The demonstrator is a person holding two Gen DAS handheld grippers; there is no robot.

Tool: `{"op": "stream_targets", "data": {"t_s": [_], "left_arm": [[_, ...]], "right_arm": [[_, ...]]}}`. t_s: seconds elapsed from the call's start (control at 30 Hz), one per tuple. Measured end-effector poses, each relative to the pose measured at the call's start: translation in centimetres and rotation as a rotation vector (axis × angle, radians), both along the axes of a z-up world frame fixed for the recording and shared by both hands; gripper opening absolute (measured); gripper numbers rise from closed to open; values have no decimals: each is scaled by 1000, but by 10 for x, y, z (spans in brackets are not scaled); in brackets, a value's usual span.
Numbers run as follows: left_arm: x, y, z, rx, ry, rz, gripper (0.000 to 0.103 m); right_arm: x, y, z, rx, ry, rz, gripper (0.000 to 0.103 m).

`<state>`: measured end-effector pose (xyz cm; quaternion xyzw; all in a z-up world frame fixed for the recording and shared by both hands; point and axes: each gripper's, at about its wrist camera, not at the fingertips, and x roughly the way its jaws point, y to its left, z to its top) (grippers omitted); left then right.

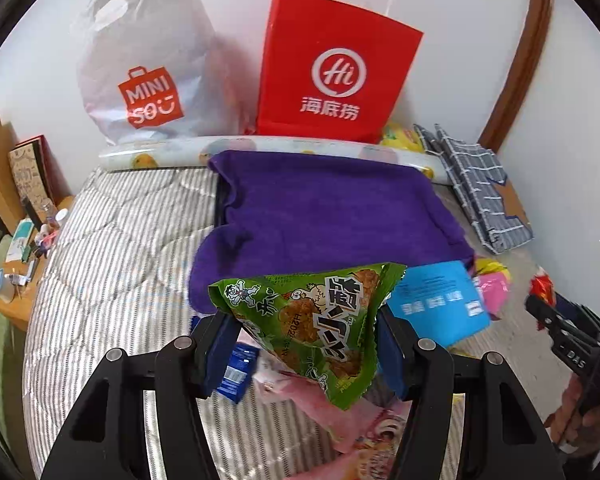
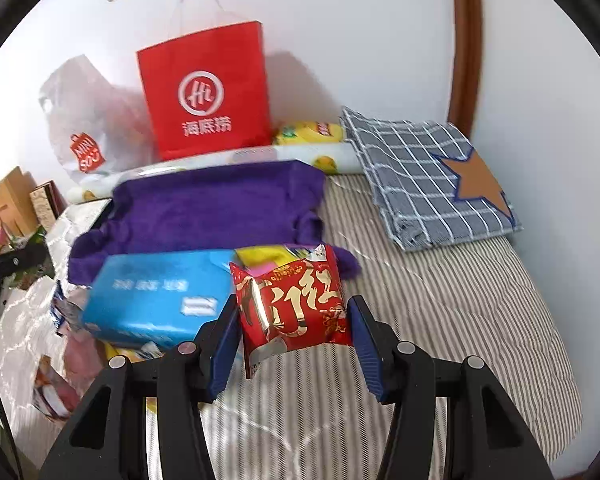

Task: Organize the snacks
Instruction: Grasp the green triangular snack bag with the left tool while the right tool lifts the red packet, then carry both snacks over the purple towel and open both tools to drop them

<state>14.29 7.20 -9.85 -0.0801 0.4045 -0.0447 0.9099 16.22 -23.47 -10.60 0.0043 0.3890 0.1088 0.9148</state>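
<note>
A green snack packet (image 1: 312,320) hangs above the bed, pinched by its sides in my left gripper (image 1: 306,348), which is shut on it. A red snack packet (image 2: 296,308) with gold lettering is lifted off the striped quilt, and my right gripper (image 2: 294,344) is shut on it. Behind both lies a box draped with a purple towel (image 1: 332,216) (image 2: 220,208). A blue tissue pack (image 1: 436,300) (image 2: 156,300) rests at its near edge. Pink packets (image 1: 352,420) and a small blue packet (image 1: 236,372) lie under the left gripper. The right gripper's black body (image 1: 568,332) shows at the left wrist view's right edge.
A red paper bag (image 2: 208,88) and a white plastic bag (image 1: 148,64) lean on the wall behind a rolled mat (image 1: 260,152). A folded checked cloth (image 2: 428,176) lies at the right. A yellow packet (image 2: 308,132) sits by the red bag. A cluttered bedside table (image 1: 16,248) stands at the left.
</note>
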Motion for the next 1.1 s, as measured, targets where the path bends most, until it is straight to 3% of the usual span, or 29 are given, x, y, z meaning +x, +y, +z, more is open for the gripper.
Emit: {"op": "stream_targets", "data": {"t_s": [0.43, 0.83, 1.1], "left_arm": [[32, -26, 10, -42, 6, -81, 62], [104, -15, 15, -22, 19, -52, 62], [156, -4, 4, -13, 47, -44, 62]], "right_arm": [[50, 41, 17, 55, -43, 66, 50], [134, 51, 9, 44, -35, 43, 50], [180, 62, -6, 49, 1, 34, 50]]}}
